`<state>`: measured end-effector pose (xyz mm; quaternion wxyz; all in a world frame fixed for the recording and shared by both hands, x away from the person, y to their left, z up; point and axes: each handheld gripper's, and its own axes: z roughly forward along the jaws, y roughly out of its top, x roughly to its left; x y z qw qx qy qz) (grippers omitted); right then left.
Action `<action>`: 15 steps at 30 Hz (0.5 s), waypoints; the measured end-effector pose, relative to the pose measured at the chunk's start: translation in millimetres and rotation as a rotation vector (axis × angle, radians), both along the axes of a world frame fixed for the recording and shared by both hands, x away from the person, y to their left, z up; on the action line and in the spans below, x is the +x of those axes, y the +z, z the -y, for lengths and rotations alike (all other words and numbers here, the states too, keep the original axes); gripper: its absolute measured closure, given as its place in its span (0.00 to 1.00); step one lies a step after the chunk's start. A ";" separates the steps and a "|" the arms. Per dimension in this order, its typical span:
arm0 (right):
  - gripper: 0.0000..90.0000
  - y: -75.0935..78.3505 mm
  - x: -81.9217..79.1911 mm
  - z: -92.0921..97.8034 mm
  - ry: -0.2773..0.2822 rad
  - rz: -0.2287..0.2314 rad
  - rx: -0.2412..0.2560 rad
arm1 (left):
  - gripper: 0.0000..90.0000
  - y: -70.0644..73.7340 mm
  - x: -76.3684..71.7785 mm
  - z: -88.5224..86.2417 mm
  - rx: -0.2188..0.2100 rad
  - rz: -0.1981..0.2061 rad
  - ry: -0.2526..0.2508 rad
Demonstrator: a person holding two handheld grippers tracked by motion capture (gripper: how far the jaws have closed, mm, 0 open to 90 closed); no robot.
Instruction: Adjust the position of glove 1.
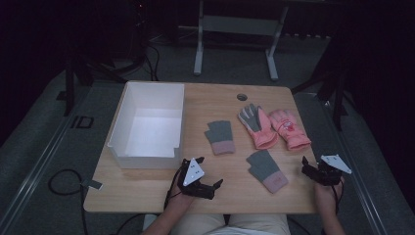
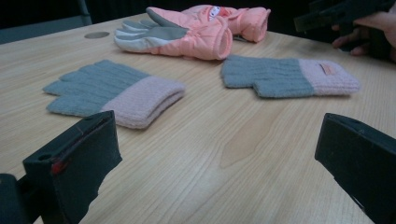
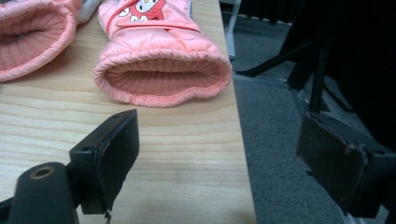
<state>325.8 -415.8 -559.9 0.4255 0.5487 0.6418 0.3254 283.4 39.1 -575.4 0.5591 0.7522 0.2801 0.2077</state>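
Two grey knit gloves with pink cuffs lie on the wooden table, one mid-table and one nearer the front. Two pink padded gloves lie at the right, one palm-up with a grey palm, the other with a cartoon print. My left gripper rests near the front edge, open and empty, facing the knit gloves. My right gripper sits at the table's right front corner, open and empty, its jaws facing the printed glove's cuff.
A white open-topped box stands at the table's left, nothing visible inside. A round cable hole lies at the back. The table's right edge runs between my right jaws, with grey floor beyond. A desk frame stands behind.
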 end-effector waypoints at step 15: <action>0.15 -0.8 2.2 -2.9 0.011 -0.047 -0.025 | 0.00 -0.1 -0.3 0.8 0.007 0.011 0.007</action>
